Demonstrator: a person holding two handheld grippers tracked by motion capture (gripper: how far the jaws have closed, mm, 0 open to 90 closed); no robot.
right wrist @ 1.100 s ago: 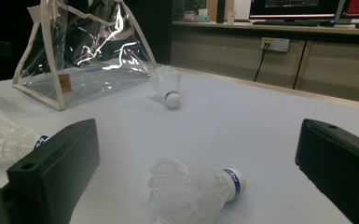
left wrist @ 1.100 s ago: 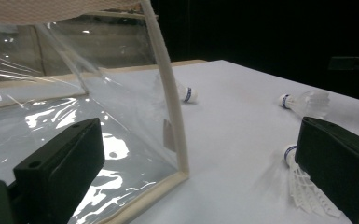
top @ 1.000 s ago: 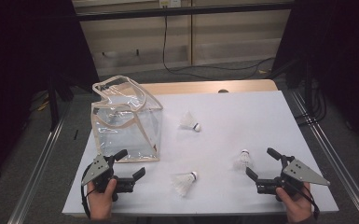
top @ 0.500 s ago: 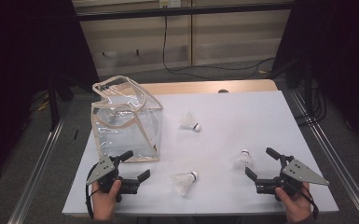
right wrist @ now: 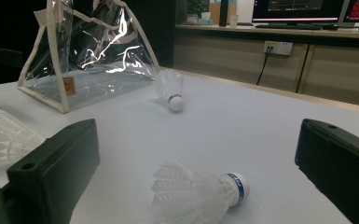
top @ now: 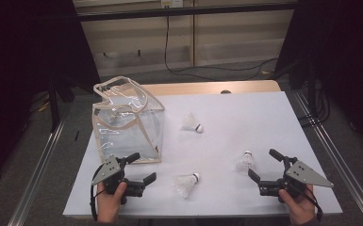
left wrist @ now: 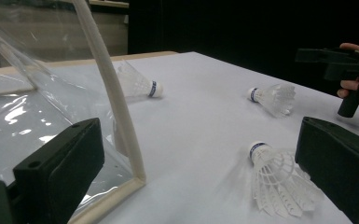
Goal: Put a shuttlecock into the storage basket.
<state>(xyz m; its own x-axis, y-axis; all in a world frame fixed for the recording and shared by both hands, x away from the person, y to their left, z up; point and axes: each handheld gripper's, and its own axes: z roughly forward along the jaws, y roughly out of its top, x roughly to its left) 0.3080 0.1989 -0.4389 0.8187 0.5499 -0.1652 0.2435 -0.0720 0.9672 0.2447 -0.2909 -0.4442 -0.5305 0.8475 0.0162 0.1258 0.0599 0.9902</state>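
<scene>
Moved a little toward the middle of the front edge: the left claw (top: 140,168), jaws wide apart and holding nothing, now low over the worktop (top: 264,113) just in front of the clear bag (top: 127,122). Hardly shifted at all: the right claw (top: 264,165), also wide open and empty, near the front right corner. No shuttlecock touched or displaced between the frames.

Seen from the left gripper view: the nearest shuttlecock (left wrist: 275,184) lying close before the right-hand jaw, feathers toward the camera, cork pointing away; the bag's white corner seam just beside the other jaw. From the right gripper view: another shuttlecock (right wrist: 198,191) lying on its side between the open jaws, not yet gripped. Third shuttlecock (top: 191,122) further back, beside the bag, well apart from both claws.

Probable meaning: approach step only, both claws lining up on their nearest shuttlecocks, likely for putting them into the bag. Nothing inside the bag so far, as far as visible.
</scene>
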